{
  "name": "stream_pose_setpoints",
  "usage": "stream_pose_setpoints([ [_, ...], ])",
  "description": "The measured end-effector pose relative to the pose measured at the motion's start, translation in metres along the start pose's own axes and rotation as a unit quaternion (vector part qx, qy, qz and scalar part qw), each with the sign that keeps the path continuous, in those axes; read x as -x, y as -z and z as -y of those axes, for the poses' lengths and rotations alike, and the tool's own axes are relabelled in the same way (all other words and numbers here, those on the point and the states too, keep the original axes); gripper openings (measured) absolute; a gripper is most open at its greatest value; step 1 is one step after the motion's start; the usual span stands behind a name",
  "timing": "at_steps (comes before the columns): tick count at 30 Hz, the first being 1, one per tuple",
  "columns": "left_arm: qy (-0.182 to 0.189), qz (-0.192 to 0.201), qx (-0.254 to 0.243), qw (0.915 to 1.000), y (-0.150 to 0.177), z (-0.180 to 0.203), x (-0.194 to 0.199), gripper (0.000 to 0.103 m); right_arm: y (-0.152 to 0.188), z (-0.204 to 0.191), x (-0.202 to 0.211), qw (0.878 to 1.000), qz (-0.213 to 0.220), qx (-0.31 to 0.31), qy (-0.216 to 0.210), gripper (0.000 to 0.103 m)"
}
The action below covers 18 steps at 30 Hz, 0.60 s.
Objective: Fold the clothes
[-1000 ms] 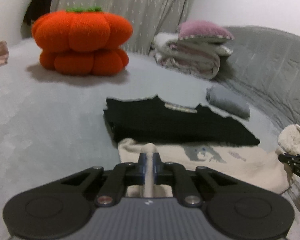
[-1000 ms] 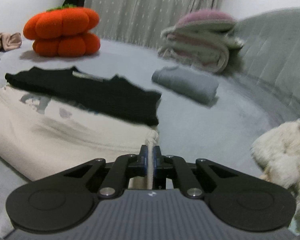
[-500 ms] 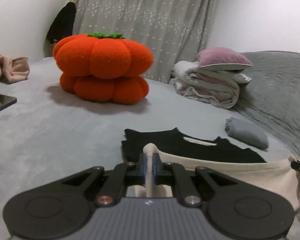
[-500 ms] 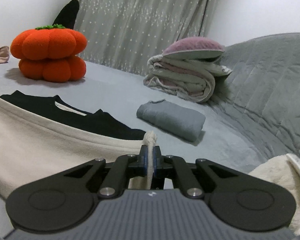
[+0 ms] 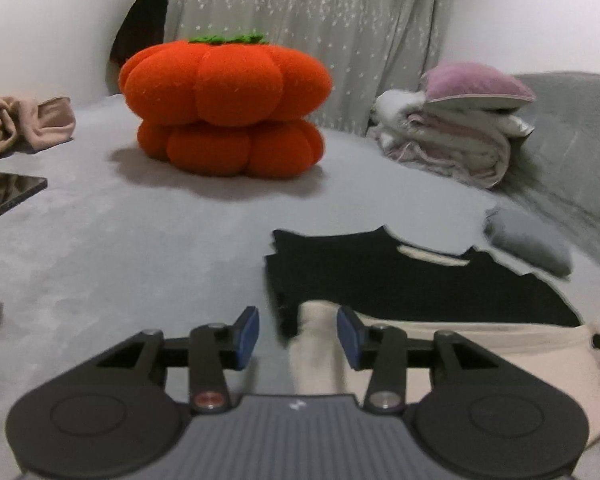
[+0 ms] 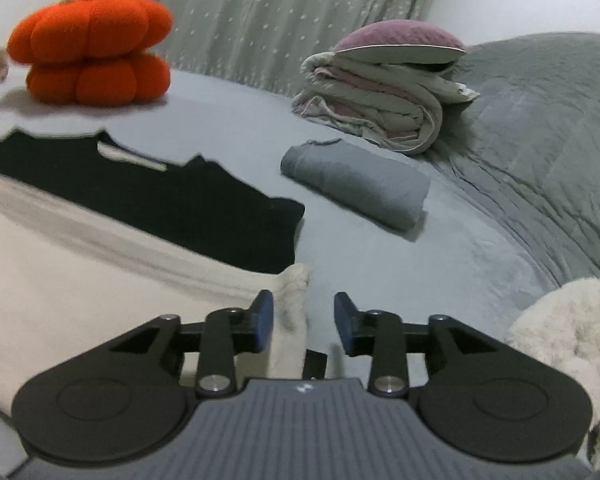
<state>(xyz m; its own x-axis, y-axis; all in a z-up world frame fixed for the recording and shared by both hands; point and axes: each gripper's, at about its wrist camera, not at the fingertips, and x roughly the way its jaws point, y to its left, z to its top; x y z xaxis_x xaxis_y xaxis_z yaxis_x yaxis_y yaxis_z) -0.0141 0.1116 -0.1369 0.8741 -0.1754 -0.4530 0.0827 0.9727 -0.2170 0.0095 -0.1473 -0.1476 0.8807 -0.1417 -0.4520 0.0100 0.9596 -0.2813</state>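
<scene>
The left gripper (image 5: 298, 334) is opening, its blue pads apart, with a corner of the cream shirt (image 5: 480, 354) lying loose between them, close to the right-hand pad. The right gripper (image 6: 304, 322) is opening too, the shirt's other corner (image 6: 294, 292) just beside its left pad and not pinched. The shirt lies spread on the grey bed (image 5: 140, 248), overlapping the near edge of a folded black garment (image 6: 160, 196), with a folded grey garment (image 6: 356, 184) farther back.
</scene>
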Motion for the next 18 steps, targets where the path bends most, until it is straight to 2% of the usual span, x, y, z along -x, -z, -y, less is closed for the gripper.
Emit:
stream_pose_setpoints([
  [4, 0.051, -0.006, -0.022, 0.9984, 0.005, 0.030, 0.008, 0.053, -0.009, -0.018, 0.017, 0.999, 0.003, -0.009, -0.045, 0.038],
  [8, 0.098, -0.032, -0.052, 0.9933, 0.019, 0.061, 0.006, 0.059, -0.016, -0.055, 0.030, 0.993, -0.005, -0.009, -0.117, 0.039],
  [10, 0.110, -0.050, -0.065, 0.9906, 0.029, 0.069, 0.002, 0.060, -0.016, -0.072, 0.034, 0.989, -0.013, -0.002, -0.147, 0.039],
  [12, 0.106, -0.065, -0.074, 0.9895, 0.038, 0.069, -0.001, 0.060, -0.013, -0.088, 0.037, 0.985, -0.021, 0.008, -0.169, 0.039],
  [14, 0.108, -0.067, -0.066, 0.9897, 0.041, 0.059, 0.001, 0.061, -0.007, -0.094, 0.039, 0.986, -0.019, 0.023, -0.166, 0.040],
  [18, 0.092, -0.065, -0.047, 0.9925, 0.039, 0.030, 0.012, 0.060, 0.001, -0.075, 0.042, 0.986, -0.019, 0.006, -0.163, 0.044],
])
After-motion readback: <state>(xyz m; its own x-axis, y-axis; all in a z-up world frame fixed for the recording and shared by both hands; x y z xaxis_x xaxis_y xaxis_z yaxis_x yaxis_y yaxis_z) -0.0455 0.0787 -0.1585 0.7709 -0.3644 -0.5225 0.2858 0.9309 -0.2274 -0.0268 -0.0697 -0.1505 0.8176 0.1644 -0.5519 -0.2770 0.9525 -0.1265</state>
